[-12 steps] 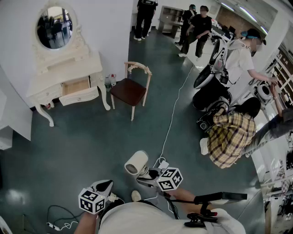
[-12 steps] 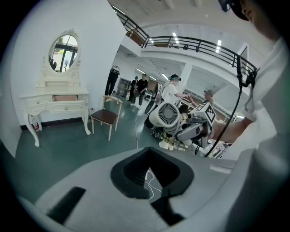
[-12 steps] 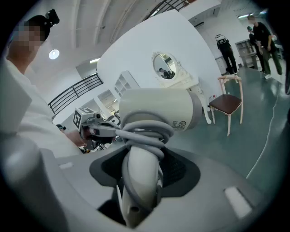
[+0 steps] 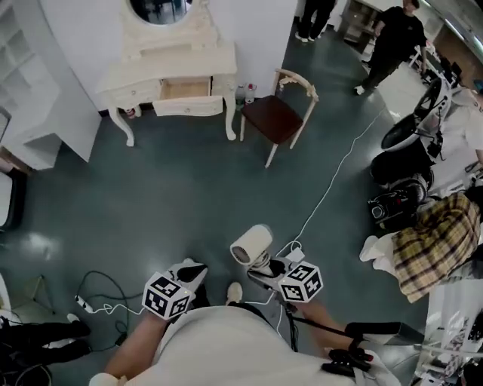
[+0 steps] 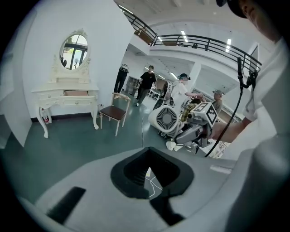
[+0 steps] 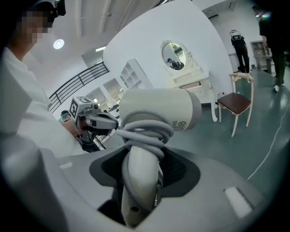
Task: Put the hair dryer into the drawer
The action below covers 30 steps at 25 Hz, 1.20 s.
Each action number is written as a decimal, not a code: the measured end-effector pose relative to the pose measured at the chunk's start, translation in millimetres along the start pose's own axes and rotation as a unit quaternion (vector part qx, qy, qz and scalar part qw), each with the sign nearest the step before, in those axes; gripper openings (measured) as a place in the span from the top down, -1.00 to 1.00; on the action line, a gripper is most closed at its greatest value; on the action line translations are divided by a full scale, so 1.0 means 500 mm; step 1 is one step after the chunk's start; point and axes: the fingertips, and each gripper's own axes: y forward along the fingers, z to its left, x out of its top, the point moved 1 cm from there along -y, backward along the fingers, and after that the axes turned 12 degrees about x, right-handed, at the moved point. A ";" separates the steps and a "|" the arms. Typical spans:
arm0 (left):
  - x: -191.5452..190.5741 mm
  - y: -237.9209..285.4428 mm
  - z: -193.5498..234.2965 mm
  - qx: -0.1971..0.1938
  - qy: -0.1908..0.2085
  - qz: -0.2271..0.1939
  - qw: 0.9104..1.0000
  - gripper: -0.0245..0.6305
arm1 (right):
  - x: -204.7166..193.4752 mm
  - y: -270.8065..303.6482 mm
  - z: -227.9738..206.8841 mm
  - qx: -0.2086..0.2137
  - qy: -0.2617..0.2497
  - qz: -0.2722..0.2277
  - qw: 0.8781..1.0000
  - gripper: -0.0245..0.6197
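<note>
The view swings in this half second. The dresser (image 4: 173, 64) sat at the upper left of the head view and now stands at the top, left of centre. It looks nearer, with its mirror (image 4: 160, 9) cut by the frame edge. The person seems to be turning and walking toward it (a fair stretch of floor (image 4: 189, 188) is left to cross). Its drawer (image 4: 189, 106) hangs open already, so I judge the carry is all that remains before the drop.

The dryer (image 4: 251, 243) sits low in the middle of the head view, well apart from the drawer. The right gripper (image 4: 262, 270) has its jaws closed partway on the handle (image 6: 138, 181), with the cord (image 6: 145, 133) wound round it just above the pads. The left gripper (image 4: 191, 273) holds its jaws apart with nothing between them, and only floor shows through.

As for writing, a small label (image 6: 181, 124) on the dryer's barrel carries print and a round mark, too small to read. No brand shows anywhere.
</note>
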 end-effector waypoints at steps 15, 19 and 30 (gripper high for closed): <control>0.109 -0.054 0.328 0.024 -0.014 -0.044 0.999 0.92 | 0.250 0.228 -0.060 -0.019 -0.055 0.043 0.997 0.26; 0.134 -0.082 0.439 0.023 -0.016 -0.063 0.998 0.92 | 0.327 0.312 -0.079 -0.029 -0.061 0.045 0.997 0.26; 0.170 -0.049 0.637 0.011 -0.050 -0.059 0.997 0.92 | 0.464 0.453 -0.154 -0.030 -0.063 0.057 0.996 0.26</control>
